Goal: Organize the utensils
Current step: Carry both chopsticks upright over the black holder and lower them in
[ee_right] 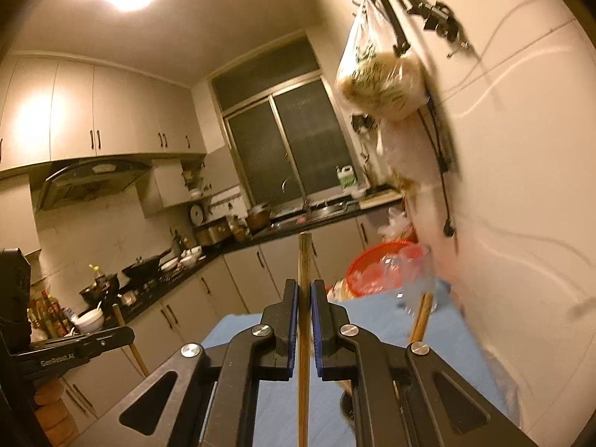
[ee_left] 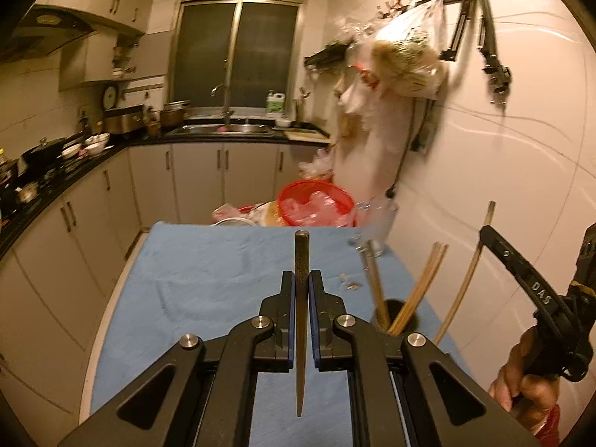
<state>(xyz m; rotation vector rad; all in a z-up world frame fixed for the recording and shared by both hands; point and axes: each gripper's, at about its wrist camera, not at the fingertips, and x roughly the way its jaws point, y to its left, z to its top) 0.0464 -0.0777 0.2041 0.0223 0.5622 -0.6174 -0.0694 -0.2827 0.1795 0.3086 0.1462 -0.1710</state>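
My left gripper is shut on a dark chopstick and holds it upright above the blue cloth. A dark round holder stands just right of it, with several chopsticks leaning in it. My right gripper is shut on a light wooden chopstick, raised and tilted toward the ceiling. The right gripper's body shows at the right edge of the left wrist view, beside a curved pale chopstick. The left gripper shows at the lower left of the right wrist view.
A red basket with clear plastic and a glass jar stand at the cloth's far edge. The white wall runs close on the right. Small scraps lie on the cloth. Counters with pots line the left.
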